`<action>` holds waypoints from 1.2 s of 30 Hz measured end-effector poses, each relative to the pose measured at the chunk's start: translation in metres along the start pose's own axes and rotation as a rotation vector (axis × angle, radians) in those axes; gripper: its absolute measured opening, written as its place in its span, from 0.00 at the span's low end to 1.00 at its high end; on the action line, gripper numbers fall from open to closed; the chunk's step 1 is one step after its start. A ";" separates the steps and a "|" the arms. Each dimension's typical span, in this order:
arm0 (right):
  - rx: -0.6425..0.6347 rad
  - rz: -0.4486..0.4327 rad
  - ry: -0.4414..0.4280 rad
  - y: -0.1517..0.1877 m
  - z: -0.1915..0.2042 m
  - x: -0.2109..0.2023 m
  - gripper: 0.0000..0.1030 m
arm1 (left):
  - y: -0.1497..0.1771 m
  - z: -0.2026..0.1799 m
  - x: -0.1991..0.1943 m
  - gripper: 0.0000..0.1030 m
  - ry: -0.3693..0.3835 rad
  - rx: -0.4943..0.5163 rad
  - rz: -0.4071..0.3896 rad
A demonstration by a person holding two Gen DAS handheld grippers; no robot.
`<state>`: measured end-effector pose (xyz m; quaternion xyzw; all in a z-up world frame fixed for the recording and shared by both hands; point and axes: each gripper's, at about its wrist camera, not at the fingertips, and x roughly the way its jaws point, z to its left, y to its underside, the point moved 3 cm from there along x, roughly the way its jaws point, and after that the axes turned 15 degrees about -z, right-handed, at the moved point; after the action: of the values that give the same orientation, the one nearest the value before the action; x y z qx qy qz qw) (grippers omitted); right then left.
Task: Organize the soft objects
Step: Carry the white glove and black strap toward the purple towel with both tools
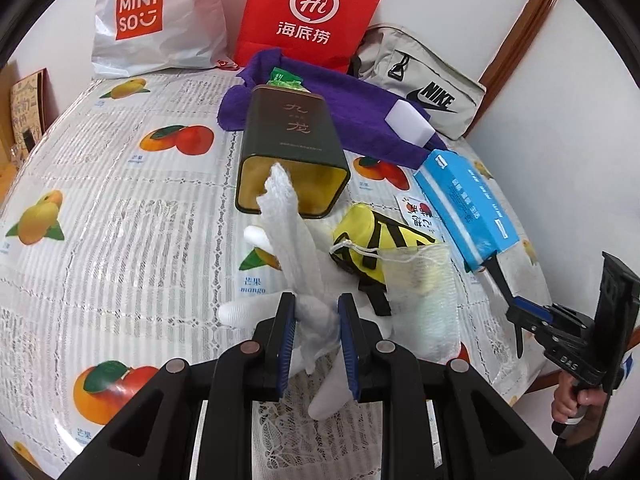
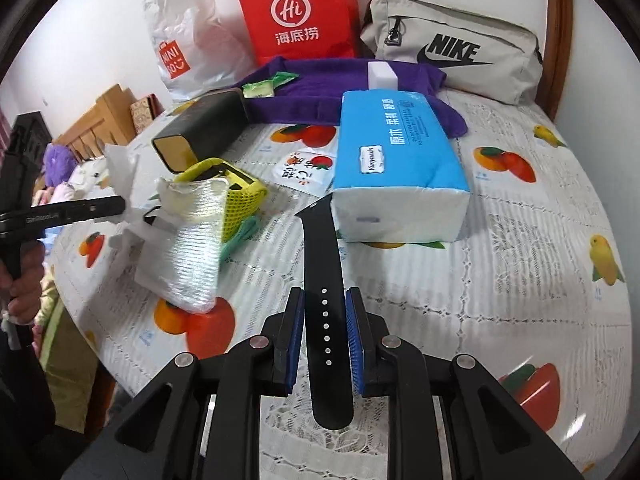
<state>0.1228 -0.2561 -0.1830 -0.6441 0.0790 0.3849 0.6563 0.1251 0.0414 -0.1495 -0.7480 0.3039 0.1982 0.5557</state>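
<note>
the left tongs are clamped narrow on a strip of white foam netting that rises from the pads, its tip in front of the open mouth of a dark green rectangular tin lying on its side on the fruit-patterned surface. the right tongs pinch a black perforated rubber watch strap, its far end beside a blue and white pack of tissues. a yellow mesh pouch and a second white foam net sleeve lie between the tin and the tissues. a purple towel lies behind.

Red paper bag, Nike pouch, Miniso bag
</note>
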 end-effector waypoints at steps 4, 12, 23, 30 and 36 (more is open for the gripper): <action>-0.010 -0.013 -0.036 -0.004 0.005 -0.008 0.20 | -0.007 -0.005 0.003 0.20 -0.005 0.011 0.005; 0.011 -0.058 -0.013 -0.013 -0.016 -0.033 0.20 | -0.020 -0.011 0.006 0.20 -0.005 0.023 0.006; 0.012 -0.002 -0.027 -0.009 -0.025 0.003 0.18 | -0.029 -0.010 0.009 0.20 -0.010 0.014 0.009; 0.027 0.004 -0.079 -0.015 -0.015 0.009 0.17 | -0.032 -0.007 0.012 0.20 -0.013 0.002 0.010; 0.017 0.022 -0.101 -0.018 -0.007 0.010 0.16 | -0.040 -0.007 0.008 0.20 0.008 0.001 -0.003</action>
<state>0.1431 -0.2562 -0.1760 -0.6172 0.0564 0.4234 0.6607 0.1581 0.0403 -0.1241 -0.7490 0.3051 0.1944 0.5551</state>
